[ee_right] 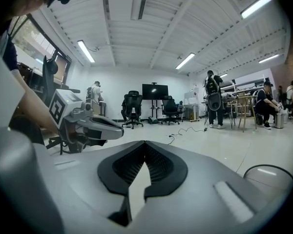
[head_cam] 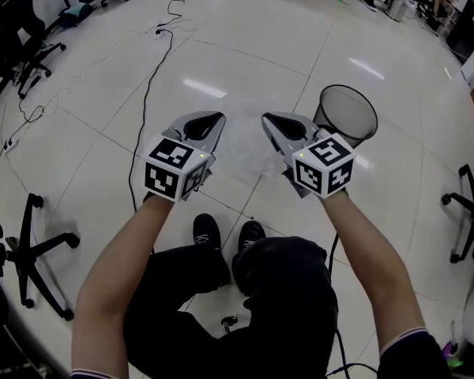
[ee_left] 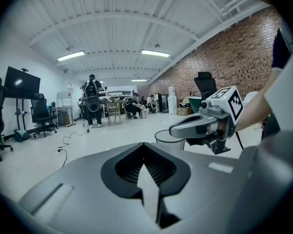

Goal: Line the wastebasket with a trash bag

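A black mesh wastebasket (head_cam: 346,114) stands upright and empty on the floor, just right of my right gripper; its rim (ee_left: 167,135) also shows in the left gripper view. A clear crinkled trash bag (head_cam: 243,150) shows faintly over the floor between and below the two grippers. My left gripper (head_cam: 220,118) and right gripper (head_cam: 266,118) are held side by side, a little apart, both pointing forward with jaws shut. Neither gripper view shows plastic at the closed tips (ee_left: 143,144) (ee_right: 145,143), so I cannot tell whether the bag is pinched. Each gripper sees the other beside it (ee_left: 172,129) (ee_right: 121,129).
A black cable (head_cam: 146,93) runs across the white tiled floor on the left. Office chairs (head_cam: 31,251) stand at the left and right edges (head_cam: 468,212). My shoes (head_cam: 225,231) are just behind the bag. People and desks are far off across the room.
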`<state>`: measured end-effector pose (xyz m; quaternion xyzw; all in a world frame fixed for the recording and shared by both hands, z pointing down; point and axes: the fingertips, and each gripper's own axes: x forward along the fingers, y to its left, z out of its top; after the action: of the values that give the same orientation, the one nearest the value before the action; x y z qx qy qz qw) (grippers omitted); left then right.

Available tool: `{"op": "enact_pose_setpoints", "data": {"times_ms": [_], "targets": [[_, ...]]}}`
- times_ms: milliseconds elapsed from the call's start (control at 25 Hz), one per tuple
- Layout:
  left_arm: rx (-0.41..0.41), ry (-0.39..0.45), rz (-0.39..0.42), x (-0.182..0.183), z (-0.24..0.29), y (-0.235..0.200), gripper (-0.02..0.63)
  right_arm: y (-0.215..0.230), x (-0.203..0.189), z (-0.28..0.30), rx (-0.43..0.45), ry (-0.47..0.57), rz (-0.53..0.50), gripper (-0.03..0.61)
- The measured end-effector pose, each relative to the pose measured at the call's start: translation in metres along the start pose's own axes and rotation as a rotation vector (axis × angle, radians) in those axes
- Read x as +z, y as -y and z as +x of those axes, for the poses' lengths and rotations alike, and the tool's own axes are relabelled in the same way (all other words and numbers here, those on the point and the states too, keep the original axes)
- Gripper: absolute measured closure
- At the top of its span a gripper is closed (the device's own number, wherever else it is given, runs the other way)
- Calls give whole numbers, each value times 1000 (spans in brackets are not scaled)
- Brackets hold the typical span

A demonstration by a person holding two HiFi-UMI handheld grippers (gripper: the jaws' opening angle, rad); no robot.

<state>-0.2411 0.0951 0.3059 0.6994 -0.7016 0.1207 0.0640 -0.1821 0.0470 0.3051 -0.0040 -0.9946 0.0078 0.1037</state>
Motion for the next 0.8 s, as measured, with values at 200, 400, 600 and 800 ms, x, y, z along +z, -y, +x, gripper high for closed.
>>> {"op": "enact_pose_setpoints", "data": {"times_ms": [200, 400, 600, 800], "targets": [[-5, -44, -34, -44, 29, -18, 601, 22, -38, 23, -23, -51, 11, 577], [-26, -70, -65, -88, 62, -34, 601, 47, -91, 33, -61, -110, 69, 572], [-70, -137, -75, -138, 92, -35, 601, 56, -162, 37, -70, -208, 124, 561], [-121, -201, -72, -183, 119, -29, 601, 57, -227, 45, -78, -310, 182, 524]]}}
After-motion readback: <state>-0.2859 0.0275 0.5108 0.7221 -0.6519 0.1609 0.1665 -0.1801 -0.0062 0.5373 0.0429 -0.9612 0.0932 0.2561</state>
